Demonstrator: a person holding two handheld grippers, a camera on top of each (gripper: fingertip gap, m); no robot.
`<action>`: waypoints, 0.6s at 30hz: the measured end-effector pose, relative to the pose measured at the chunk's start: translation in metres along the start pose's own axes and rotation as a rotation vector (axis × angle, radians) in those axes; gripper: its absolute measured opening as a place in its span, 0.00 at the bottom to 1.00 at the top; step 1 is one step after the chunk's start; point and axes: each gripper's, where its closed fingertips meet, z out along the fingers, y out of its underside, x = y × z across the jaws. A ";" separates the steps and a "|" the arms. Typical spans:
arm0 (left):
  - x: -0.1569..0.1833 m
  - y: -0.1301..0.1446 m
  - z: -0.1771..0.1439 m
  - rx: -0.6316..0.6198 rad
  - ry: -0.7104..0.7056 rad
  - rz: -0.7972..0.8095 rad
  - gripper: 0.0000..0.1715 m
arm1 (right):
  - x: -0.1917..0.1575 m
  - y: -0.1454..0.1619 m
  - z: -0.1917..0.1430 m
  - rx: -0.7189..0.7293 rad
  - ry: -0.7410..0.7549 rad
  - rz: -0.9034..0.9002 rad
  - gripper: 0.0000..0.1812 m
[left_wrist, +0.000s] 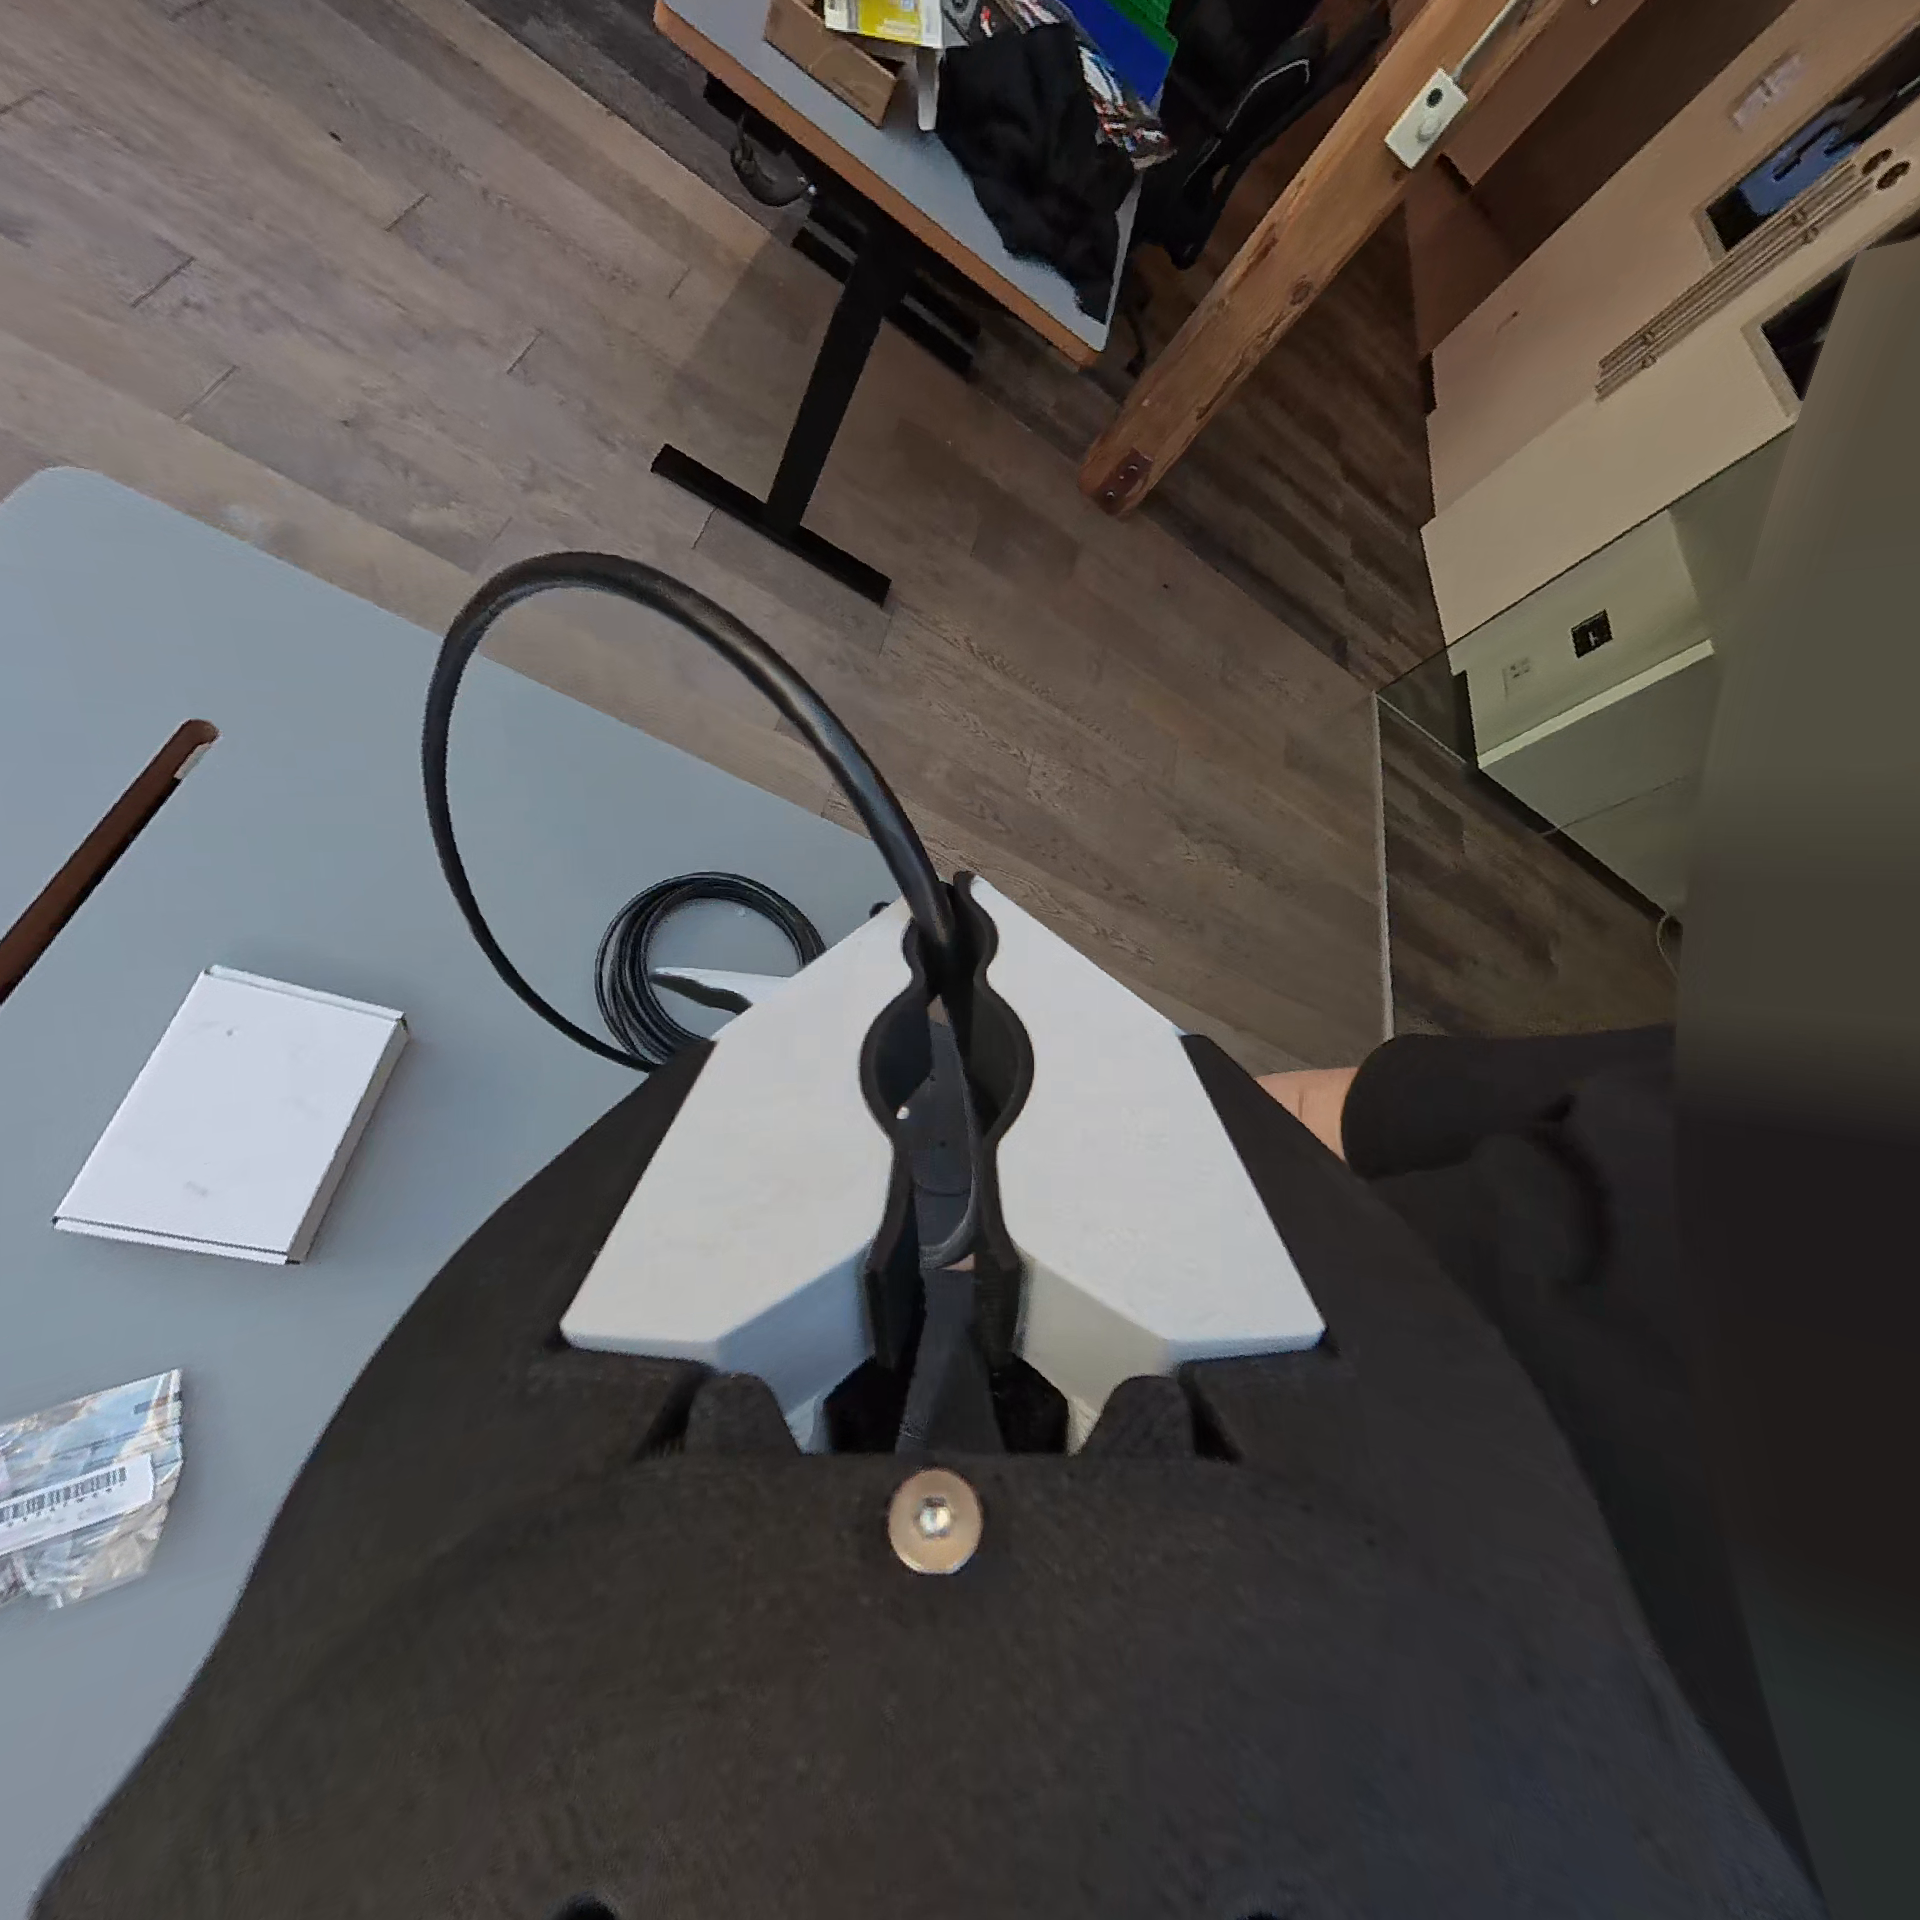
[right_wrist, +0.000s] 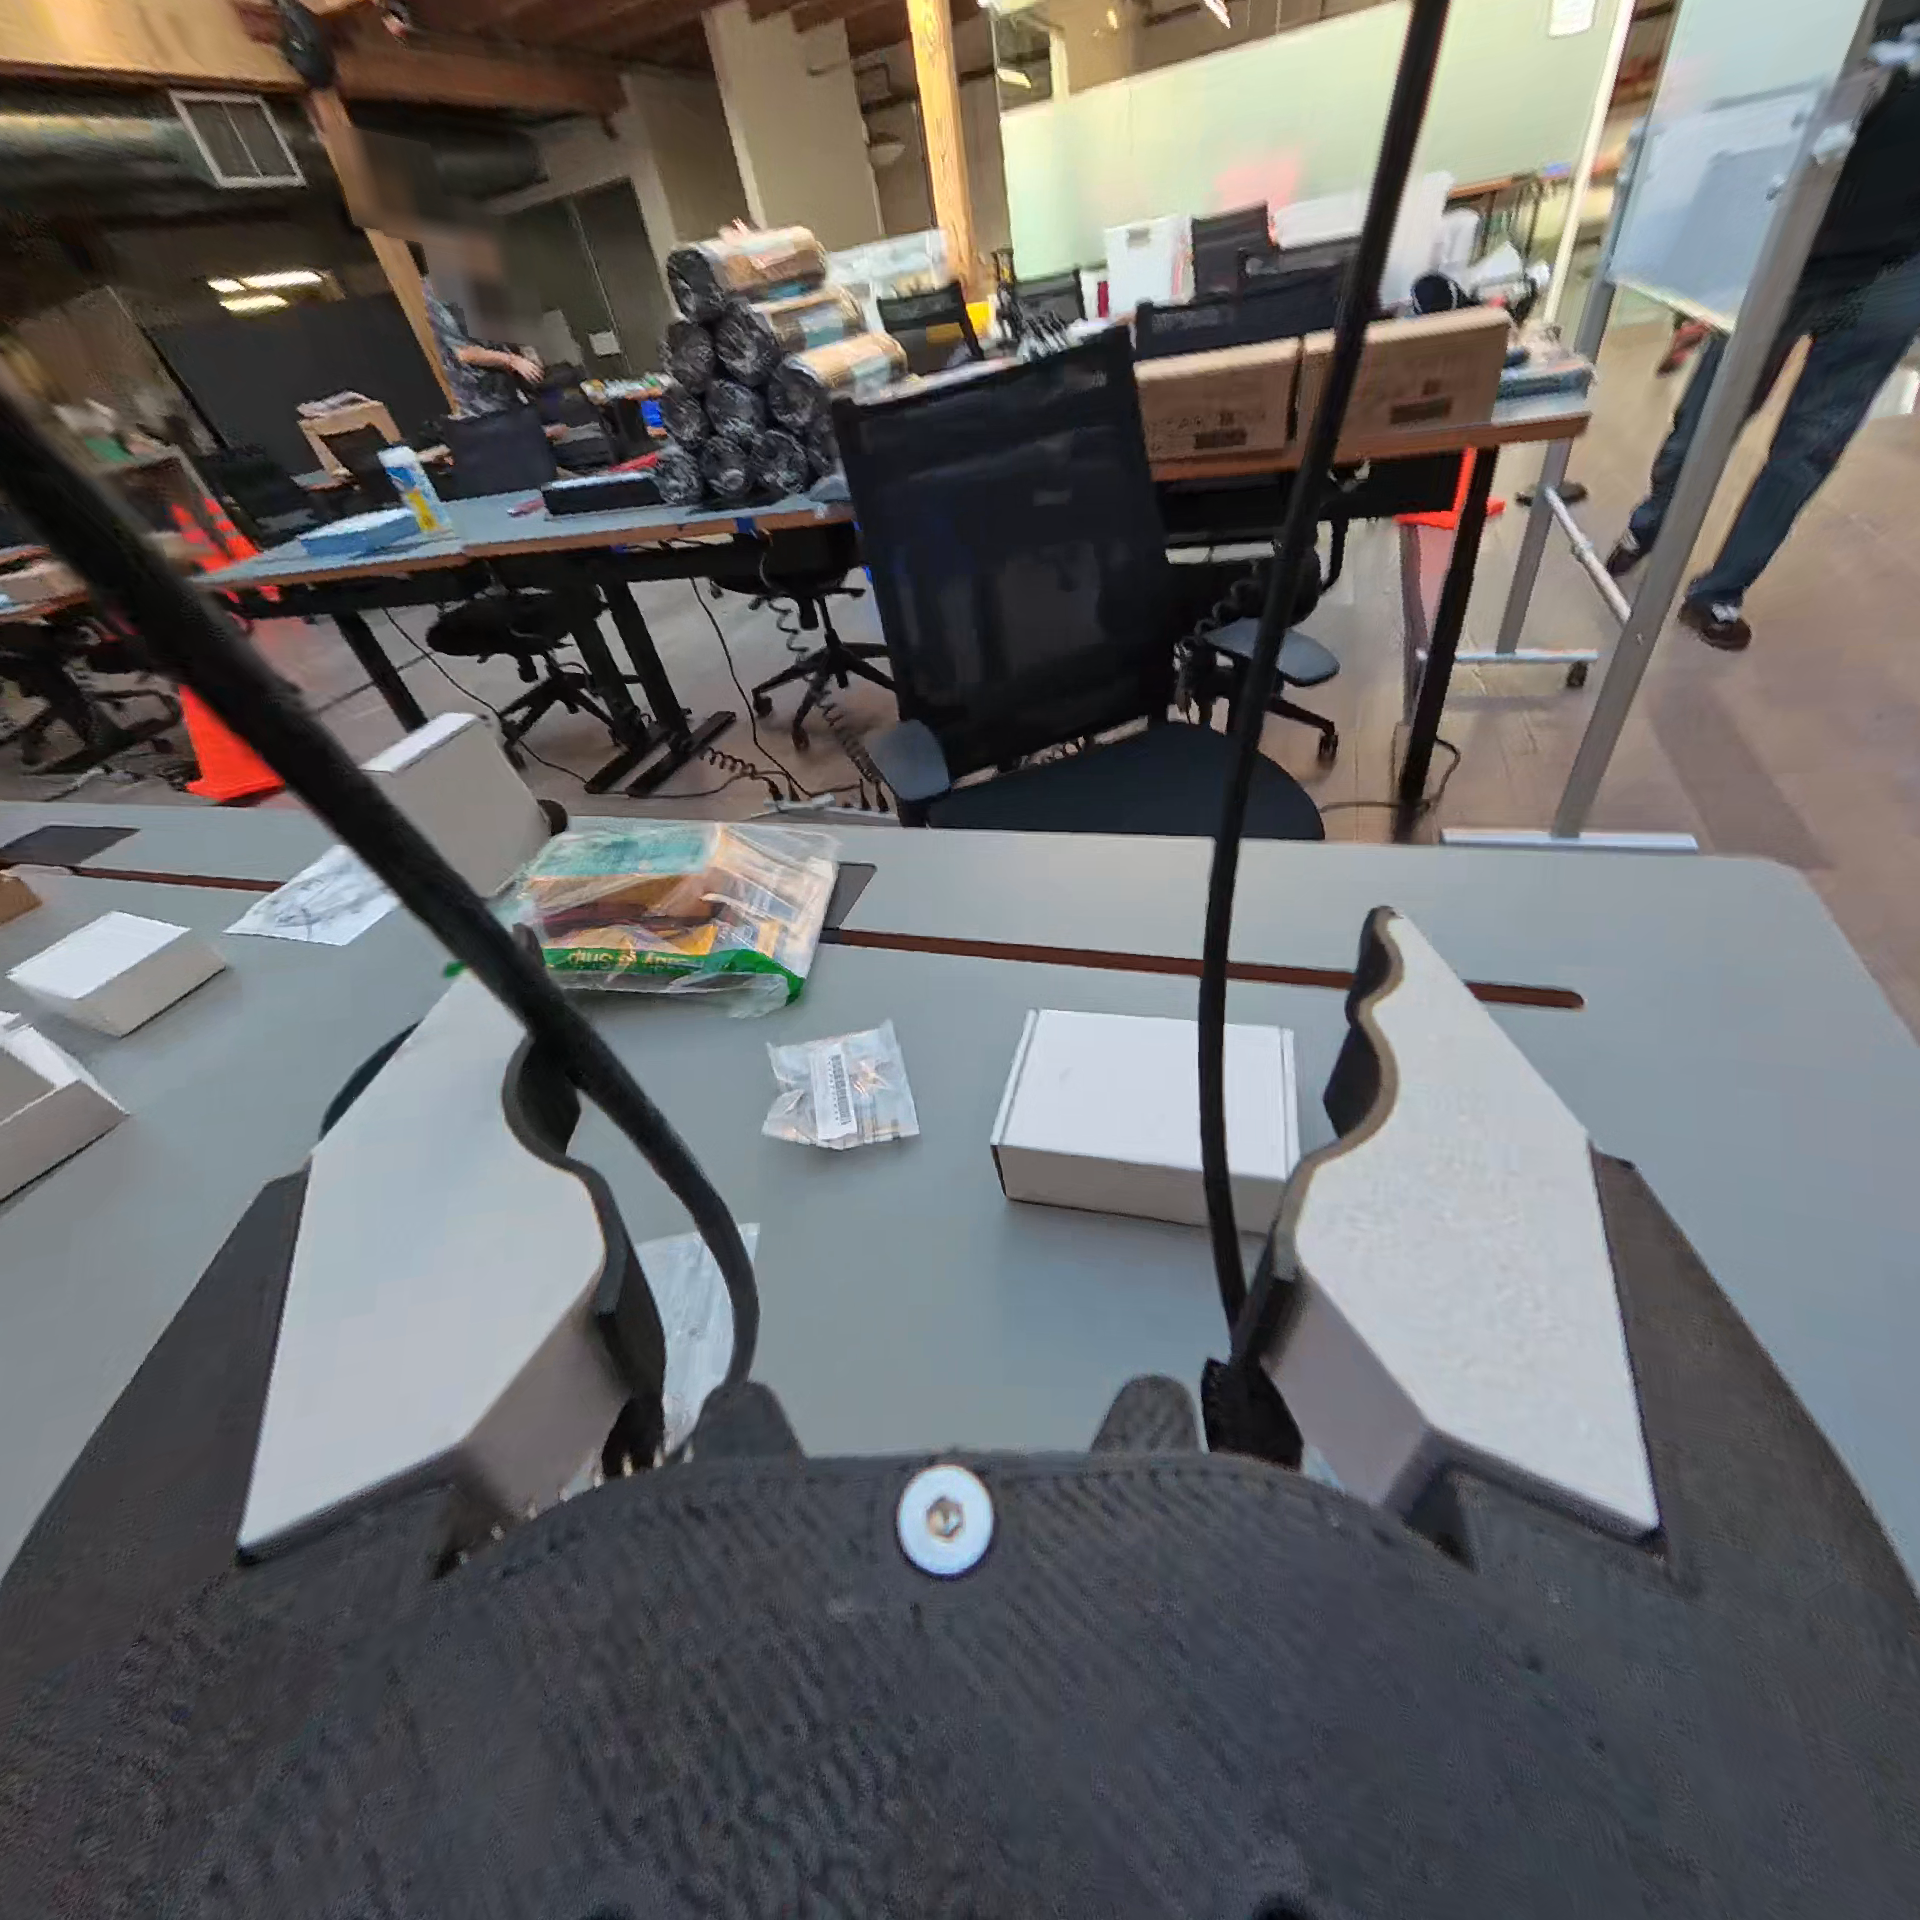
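In the left wrist view, my left gripper is shut on a black cable. The cable arcs up out of the jaws, bends left and drops to a black coil lying on the grey table. My right gripper is open above the table. One cable strand crosses its left finger and curves down between the jaws. A second strand hangs straight down against the inner side of the right finger. A white box and a small clear bag lie beyond the open fingers.
The white box and clear bag also show in the left wrist view. A larger bag of packets and more white boxes lie farther left. A black office chair stands behind the table's far edge. A person's dark sleeve is at the right. One gripper's finger ends stand about 25 cm off the other's.
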 end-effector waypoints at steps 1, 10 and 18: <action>0.009 -0.006 0.001 -0.009 0.010 0.012 0.00 | 0.011 0.008 0.005 -0.050 0.034 0.015 0.78; 0.057 -0.074 -0.044 0.043 -0.059 0.165 0.00 | 0.047 0.079 -0.017 -0.253 -0.053 0.266 0.39; 0.083 -0.122 -0.088 0.121 -0.039 0.151 0.00 | 0.016 0.070 -0.043 -0.182 -0.264 0.262 0.30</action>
